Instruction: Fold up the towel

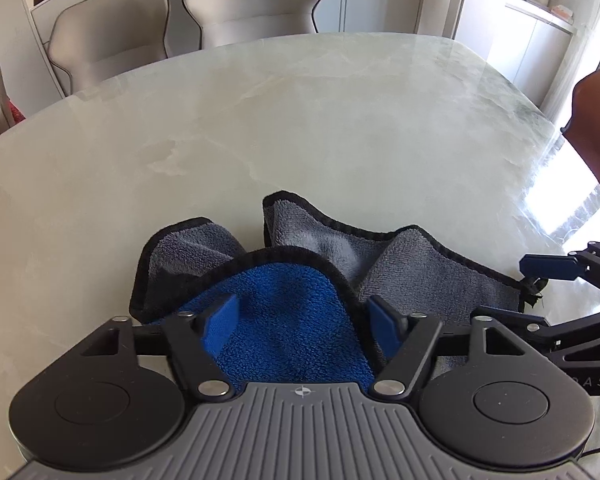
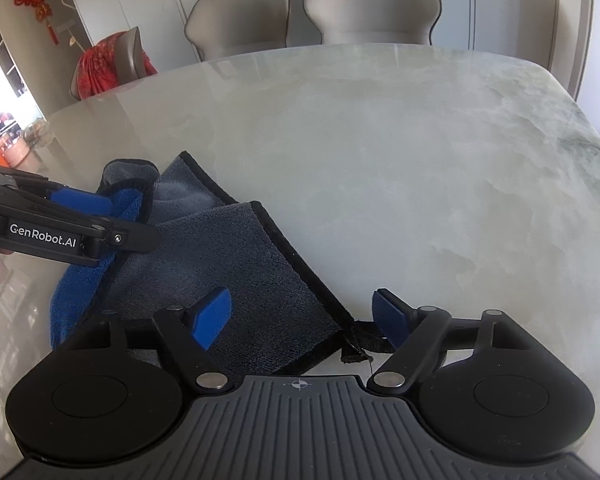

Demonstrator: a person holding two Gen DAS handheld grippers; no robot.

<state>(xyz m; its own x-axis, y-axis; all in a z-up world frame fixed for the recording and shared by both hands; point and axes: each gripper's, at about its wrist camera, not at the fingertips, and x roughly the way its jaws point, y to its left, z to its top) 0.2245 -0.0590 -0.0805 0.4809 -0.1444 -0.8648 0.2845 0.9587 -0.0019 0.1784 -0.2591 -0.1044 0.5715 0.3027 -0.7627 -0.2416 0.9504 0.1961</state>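
While the towel (image 1: 300, 300) lies crumpled on the marble worktop (image 1: 300, 120), grey side up and one blue flap turned over, both grippers' fingers stand apart: left gripper (image 1: 304, 324) over the flap, right gripper (image 2: 304, 316) astride the towel's corner; two chairs (image 2: 312, 12) stand behind the worktop

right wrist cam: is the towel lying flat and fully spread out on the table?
No, the towel is rumpled on the table, with a blue flap turned over its grey side.

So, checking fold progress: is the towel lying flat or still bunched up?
Bunched. The towel sits in humps on the table, one edge turned over showing its blue side; no neat fold shows.
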